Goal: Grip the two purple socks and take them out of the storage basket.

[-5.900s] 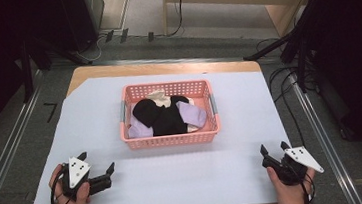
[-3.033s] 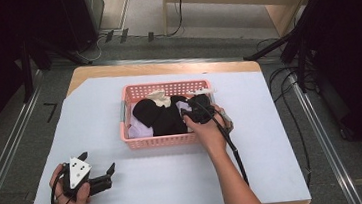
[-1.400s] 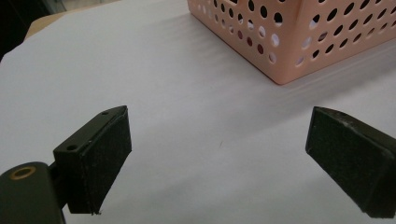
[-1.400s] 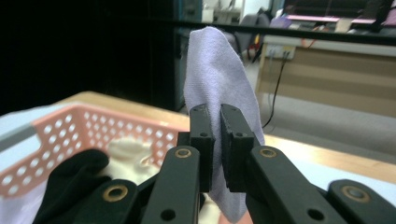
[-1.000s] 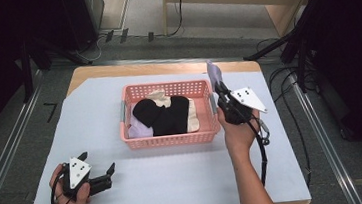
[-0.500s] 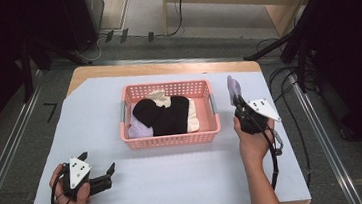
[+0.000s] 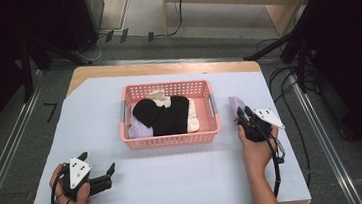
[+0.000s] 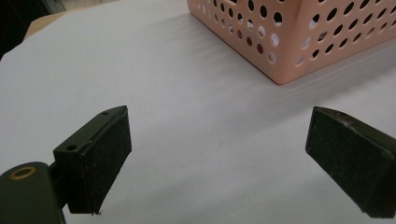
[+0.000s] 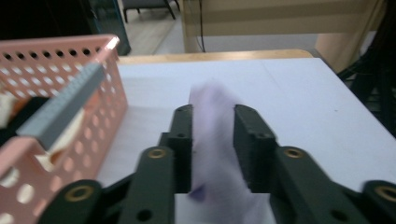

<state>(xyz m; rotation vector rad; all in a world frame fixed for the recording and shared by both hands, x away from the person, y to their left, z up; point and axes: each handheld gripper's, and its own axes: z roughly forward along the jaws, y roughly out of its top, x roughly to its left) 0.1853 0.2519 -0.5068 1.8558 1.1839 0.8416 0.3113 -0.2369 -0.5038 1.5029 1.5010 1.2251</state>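
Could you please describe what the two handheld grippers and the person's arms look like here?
Each gripper is black. The left gripper and the right gripper each carry a pale grey three-cornered plate with small dark dots on top. In the gripper views their jaws are matte black blocks with flat pads, screw holes and brass-coloured pivots. A black cable trails from each. The forearms are bare, with no sleeves in sight.

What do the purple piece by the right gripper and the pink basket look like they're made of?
The purple piece looks like soft knit fabric, likely a sock: matte, limp, and blurred between the right gripper's fingers, whose jaws have just been opening. The pink basket looks like rigid moulded plastic with a slight sheen: its walls have regular round holes, and grey handles at the ends.
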